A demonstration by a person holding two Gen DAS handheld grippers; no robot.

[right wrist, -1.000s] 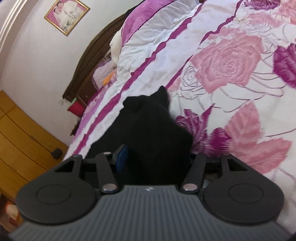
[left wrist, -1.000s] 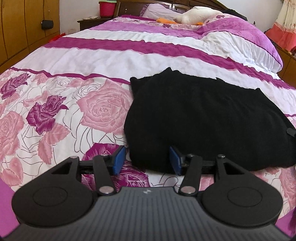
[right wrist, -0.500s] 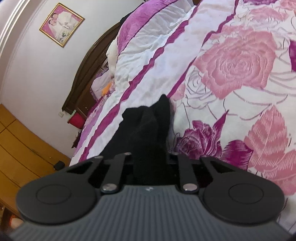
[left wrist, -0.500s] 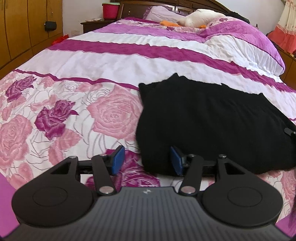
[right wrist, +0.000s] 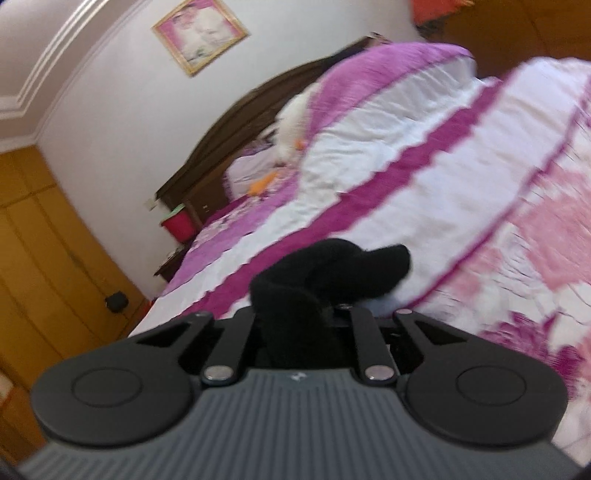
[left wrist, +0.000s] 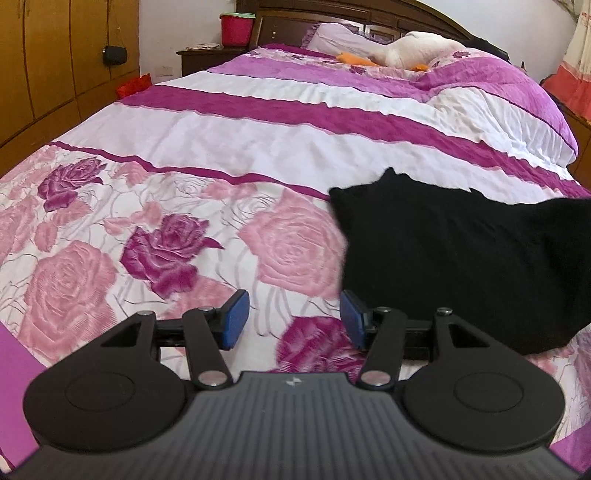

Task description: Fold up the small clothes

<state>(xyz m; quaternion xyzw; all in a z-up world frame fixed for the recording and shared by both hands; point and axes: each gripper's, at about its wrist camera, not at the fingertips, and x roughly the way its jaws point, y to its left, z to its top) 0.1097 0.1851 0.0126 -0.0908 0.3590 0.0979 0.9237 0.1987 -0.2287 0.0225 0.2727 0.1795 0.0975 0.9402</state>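
A black knitted garment [left wrist: 461,258] lies spread on the flowered bedspread [left wrist: 184,221], at the right of the left wrist view. My left gripper [left wrist: 293,319] is open just above the bedspread. Nothing sits between its blue pads [left wrist: 236,317], and the garment's left edge passes close by the right pad. In the blurred right wrist view my right gripper [right wrist: 295,321] is shut on a bunched fold of the black garment [right wrist: 351,269]. The fold is raised off the bed, and the cloth hides the fingertips.
A folded purple and white quilt [left wrist: 480,103] and a white plush toy [left wrist: 417,48] lie at the head of the bed. A red bucket [left wrist: 236,27] stands on the nightstand, and wooden wardrobes [left wrist: 55,74] line the left side. The rose-patterned bedspread stretches away to the left.
My right gripper shut on the garment's edge, then rose and rolled with the cloth bunched in it. My left gripper slid left, off the garment's near edge and over the bare bedspread.
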